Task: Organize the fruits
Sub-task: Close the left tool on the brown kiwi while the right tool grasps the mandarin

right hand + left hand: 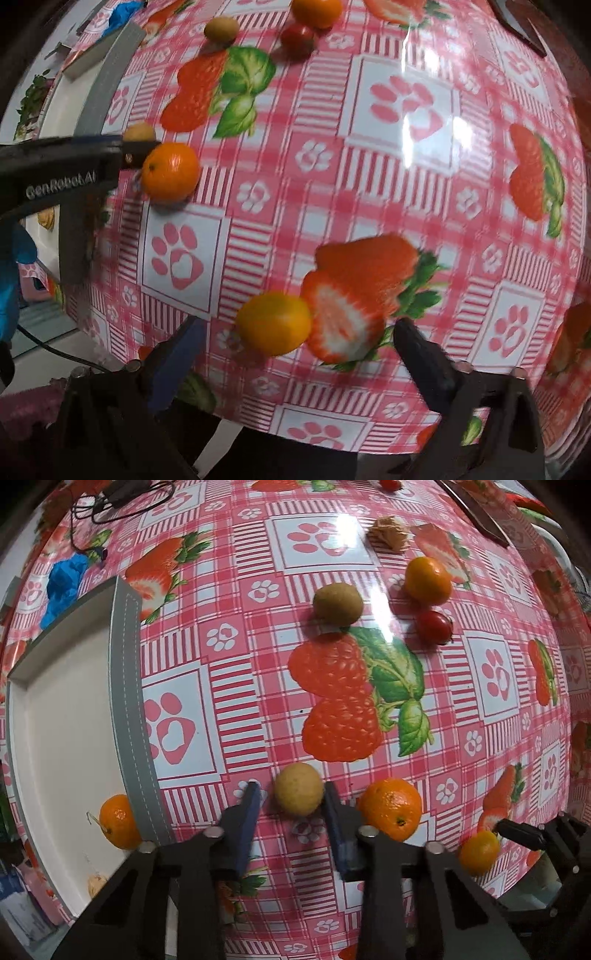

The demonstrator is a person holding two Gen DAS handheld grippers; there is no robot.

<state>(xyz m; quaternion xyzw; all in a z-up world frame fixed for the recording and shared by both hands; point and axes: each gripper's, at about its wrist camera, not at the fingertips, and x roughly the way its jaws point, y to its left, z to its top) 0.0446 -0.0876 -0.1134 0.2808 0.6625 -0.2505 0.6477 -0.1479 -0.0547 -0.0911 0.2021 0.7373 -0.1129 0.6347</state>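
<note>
My left gripper [291, 794] is open around a small tan round fruit [298, 788] on the tablecloth; small gaps show on both sides. An orange [391, 808] lies just right of it, and a small yellow-orange fruit [478, 852] further right. My right gripper [295, 332] is open wide, with that yellow-orange fruit [274, 323] between its fingers nearer the left one. A white tray with a grey rim [127, 686] at the left holds an orange [119, 821]. A kiwi [338, 603], another orange [428, 580] and a tomato [435, 627] lie farther off.
A walnut-like piece [389, 533] and a knife [476, 509] lie at the far side. A blue crumpled item [64, 585] and black cable [118, 498] are beyond the tray. The table edge runs just under both grippers.
</note>
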